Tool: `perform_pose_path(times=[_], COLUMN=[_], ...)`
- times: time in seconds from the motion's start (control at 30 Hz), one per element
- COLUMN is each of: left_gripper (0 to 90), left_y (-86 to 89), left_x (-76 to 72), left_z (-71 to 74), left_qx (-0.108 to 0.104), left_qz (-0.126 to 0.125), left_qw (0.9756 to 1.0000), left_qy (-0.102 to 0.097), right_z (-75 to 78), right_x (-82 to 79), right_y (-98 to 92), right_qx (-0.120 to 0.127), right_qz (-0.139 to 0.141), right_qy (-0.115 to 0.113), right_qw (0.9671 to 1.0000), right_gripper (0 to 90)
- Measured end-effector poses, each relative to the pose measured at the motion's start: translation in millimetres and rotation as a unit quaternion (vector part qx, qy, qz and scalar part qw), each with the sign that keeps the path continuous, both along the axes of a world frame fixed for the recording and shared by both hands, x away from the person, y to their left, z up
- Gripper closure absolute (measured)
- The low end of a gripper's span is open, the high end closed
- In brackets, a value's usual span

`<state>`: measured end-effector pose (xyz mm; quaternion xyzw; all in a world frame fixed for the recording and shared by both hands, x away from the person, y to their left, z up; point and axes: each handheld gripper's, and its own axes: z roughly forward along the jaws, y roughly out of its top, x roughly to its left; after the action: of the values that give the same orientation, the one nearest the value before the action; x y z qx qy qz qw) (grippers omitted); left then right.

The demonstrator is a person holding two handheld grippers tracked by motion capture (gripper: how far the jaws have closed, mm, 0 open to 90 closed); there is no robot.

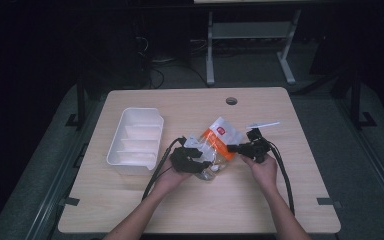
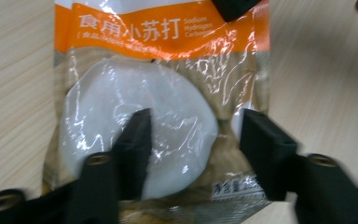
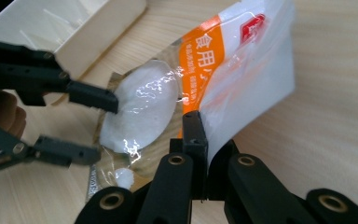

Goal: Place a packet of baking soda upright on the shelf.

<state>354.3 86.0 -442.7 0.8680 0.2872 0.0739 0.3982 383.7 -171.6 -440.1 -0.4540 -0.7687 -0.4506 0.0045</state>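
High view: a clear packet with an orange band (image 1: 219,145) lies mid-table on the wooden table (image 1: 130,210), right of a white divided tray (image 1: 134,142), between the left gripper (image 1: 192,161) and right gripper (image 1: 244,148). Left gripper view: jaws spread wide over the packet's white powder lump (image 2: 135,126), gripping nothing, and the orange band's printed characters are legible. Right gripper view: the right gripper (image 3: 205,154) is clamped on the packet's edge, lifting the top end off the table, with the left gripper's parted jaws and the tray's corner (image 3: 74,28) beyond.
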Motion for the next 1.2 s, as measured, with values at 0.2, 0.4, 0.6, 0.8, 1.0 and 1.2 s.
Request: perform_pose_path(times=[0.2, 0.4, 0.6, 0.8, 1.0, 1.2], left_gripper=[21.7, 21.3, 19.3, 19.1, 22.8, 55.6], left_y=[6.0, 20.3, 26.6, 28.5, 30.4, 29.6], left_x=[-0.6, 1.0, 0.2, 1.6, -0.1, -3.7], left_z=[3.4, 13.0, 15.4, 13.5, 15.6, 15.9], left_qx=[-0.039, -0.081, -0.102, -0.118, -0.147, -0.152], left_qz=[0.005, 0.038, 0.050, 0.040, 0.006, -0.035], left_qw=[0.9991, 0.9960, 0.9933, 0.9921, 0.9890, 0.9878], left_qy=[0.011, -0.003, -0.020, -0.017, -0.015, -0.004], right_z=[26.2, 59.2, 79.2, 89.4, 98.0, 93.5], right_x=[-9.6, -22.2, -38.2, -51.0, -57.6, -59.4], right_y=[3.1, 6.8, 14.7, 17.1, 9.6, 0.4], right_qx=[-0.016, -0.032, -0.053, -0.060, -0.058, -0.040], right_qz=[0.025, 0.073, 0.125, 0.158, 0.188, 0.200], right_qy=[-0.043, -0.097, -0.145, -0.174, -0.184, -0.182], right_qw=[0.9986, 0.9921, 0.9801, 0.9701, 0.9630, 0.9619], right_gripper=[89.9, 90.0, 90.0, 90.0, 90.0, 90.0])
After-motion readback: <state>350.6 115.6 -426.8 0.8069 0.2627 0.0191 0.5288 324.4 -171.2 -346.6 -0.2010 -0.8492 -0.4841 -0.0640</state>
